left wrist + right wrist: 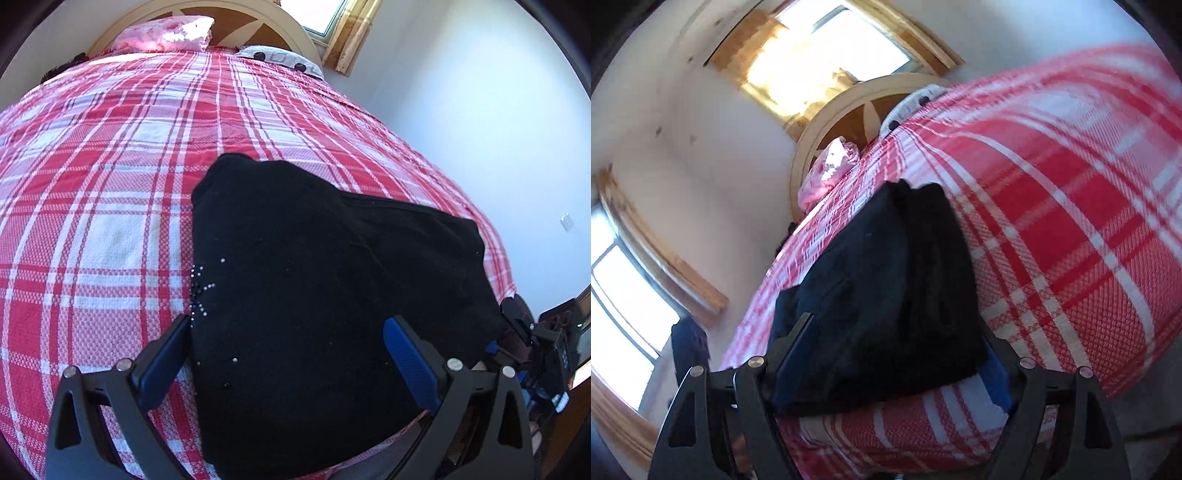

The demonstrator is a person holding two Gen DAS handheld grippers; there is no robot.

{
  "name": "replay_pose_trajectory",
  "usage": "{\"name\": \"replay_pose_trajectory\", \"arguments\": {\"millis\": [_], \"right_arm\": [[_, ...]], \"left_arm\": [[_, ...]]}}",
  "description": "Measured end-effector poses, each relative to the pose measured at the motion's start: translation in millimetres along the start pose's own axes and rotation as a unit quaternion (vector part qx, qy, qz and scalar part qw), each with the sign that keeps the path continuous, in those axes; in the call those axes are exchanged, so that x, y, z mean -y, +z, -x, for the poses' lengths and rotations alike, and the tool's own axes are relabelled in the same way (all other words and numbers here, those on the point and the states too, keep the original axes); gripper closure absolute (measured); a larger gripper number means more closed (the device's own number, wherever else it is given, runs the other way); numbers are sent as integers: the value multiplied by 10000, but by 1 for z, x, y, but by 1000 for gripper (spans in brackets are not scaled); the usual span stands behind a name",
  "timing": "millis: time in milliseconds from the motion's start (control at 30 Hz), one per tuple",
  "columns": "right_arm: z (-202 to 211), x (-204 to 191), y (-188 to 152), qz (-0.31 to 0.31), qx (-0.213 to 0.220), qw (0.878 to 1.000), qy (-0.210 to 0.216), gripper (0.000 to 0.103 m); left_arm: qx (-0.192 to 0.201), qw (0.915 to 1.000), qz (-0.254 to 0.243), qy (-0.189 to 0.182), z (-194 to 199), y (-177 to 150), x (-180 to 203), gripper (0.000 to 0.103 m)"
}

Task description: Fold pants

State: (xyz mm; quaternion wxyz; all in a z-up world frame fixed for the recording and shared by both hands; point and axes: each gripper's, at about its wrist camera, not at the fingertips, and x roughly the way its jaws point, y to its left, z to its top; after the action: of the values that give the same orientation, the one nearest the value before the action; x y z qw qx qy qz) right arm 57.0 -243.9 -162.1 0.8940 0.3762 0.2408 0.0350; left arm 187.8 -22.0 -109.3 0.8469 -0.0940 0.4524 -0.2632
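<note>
Your left gripper (288, 354) and right gripper (890, 354) both straddle the folded pants (314, 277) at the bed (110, 184) edge, jaws wide, gripping nothing; the fold looks done, so lift clear.

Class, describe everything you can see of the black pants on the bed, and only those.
The black pants are a soft, matte, knit-looking garment, already folded into a compact layered bundle. Small silver studs dot one edge. They lie flat on the red-and-white plaid bedspread near the bed's lower edge. The left gripper straddles them with fingers wide, not pinching. The right gripper stands open around the other end; whether its fingers touch the cloth is unclear.
</note>
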Motion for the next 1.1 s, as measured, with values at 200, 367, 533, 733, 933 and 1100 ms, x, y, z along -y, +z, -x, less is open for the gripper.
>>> {"name": "replay_pose_trajectory", "arguments": {"millis": [200, 367, 533, 733, 933, 1100], "right_arm": [[-5, 0, 2, 331, -134, 9993, -111, 49], [-7, -4, 0, 801, -160, 9958, -406, 59], [-7, -4, -4, 955, -67, 9943, -466, 59], [-2, 1, -8, 838, -57, 9959, -321, 59], [-3, -2, -7, 880, -48, 9954, -365, 59], [-5, -31, 0, 1607, -232, 9844, -680, 68]], "left_arm": [[-7, 9970, 537, -562, 4, 4, -17, 0], [9, 9924, 883, -855, 6, 6, -23, 0], [-58, 9911, 902, -977, 6, -3, -21, 32], [-114, 9818, 1344, -1335, 7, -11, -36, 57], [-37, 9852, 1374, -1023, 10, -11, -30, 66], [298, 9976, 595, -204, 28, 2, 2, 77]]}}
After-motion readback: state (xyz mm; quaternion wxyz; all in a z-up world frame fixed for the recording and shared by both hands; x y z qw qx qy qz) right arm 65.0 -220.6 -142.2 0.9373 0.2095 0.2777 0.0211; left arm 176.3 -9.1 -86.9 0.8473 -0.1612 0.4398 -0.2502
